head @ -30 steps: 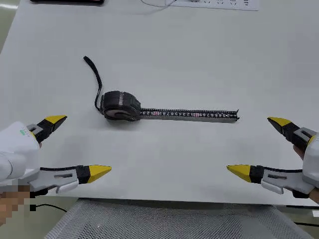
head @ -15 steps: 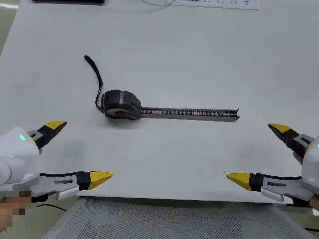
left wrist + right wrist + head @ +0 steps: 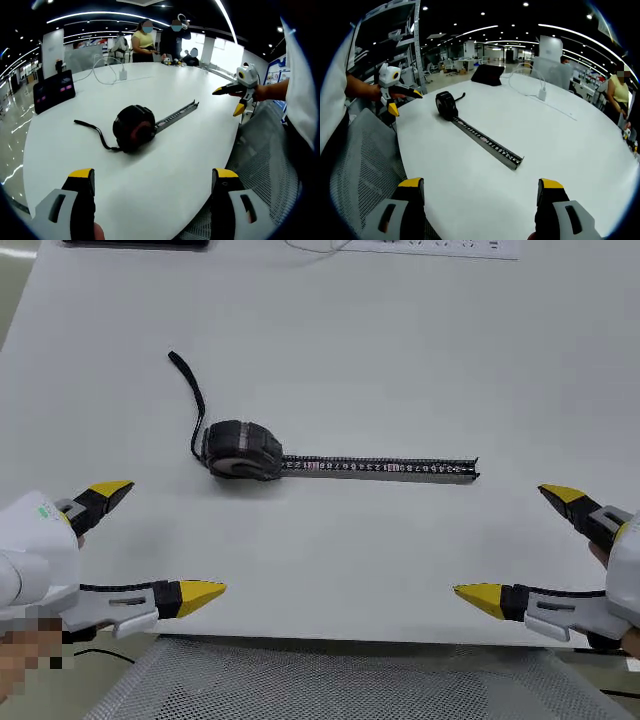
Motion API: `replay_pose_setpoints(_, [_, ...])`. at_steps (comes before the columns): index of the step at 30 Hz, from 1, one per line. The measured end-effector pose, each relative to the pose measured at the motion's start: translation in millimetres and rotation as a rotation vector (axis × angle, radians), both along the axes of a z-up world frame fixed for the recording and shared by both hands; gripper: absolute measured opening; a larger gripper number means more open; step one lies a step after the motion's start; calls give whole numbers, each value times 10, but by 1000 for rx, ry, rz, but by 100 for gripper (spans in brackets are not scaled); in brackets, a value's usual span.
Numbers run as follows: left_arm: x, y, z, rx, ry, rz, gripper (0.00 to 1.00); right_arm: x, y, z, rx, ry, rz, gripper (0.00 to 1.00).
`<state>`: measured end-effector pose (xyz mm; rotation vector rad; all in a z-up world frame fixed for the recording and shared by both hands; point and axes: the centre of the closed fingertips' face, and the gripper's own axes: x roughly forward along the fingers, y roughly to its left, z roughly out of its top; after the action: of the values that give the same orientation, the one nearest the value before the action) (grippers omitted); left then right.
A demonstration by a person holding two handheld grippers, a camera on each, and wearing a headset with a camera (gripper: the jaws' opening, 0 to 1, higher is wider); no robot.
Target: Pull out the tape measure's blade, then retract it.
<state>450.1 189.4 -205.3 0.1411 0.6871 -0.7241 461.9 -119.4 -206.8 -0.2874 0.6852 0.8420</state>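
My left gripper sits at the near left edge of the white table, jaws spread wide with nothing between them. My right gripper, at near right, is equally wide and empty. Farther in, well apart from both, lies the tape measure, its blade extended rightward and its strap trailing far-left.

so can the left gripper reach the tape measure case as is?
Probably yes: the left gripper is open, with bare table between it and the case; the blade points away from it.
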Motion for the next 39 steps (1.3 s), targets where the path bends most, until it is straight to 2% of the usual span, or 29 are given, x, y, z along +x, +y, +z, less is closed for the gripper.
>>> replay_pose_setpoints(9, [3, -5, 6, -1, -1, 1, 95, 6, 10, 23, 1, -5, -1, 92])
replay_pose_setpoints(13, [19, 8, 28, -17, 0, 15, 95, 8, 13, 38, 0, -8, -3, 92])
replay_pose_setpoints(39, [13, 5, 29, -7, 0, 9, 94, 13, 3, 63, 3, -8, -6, 92])
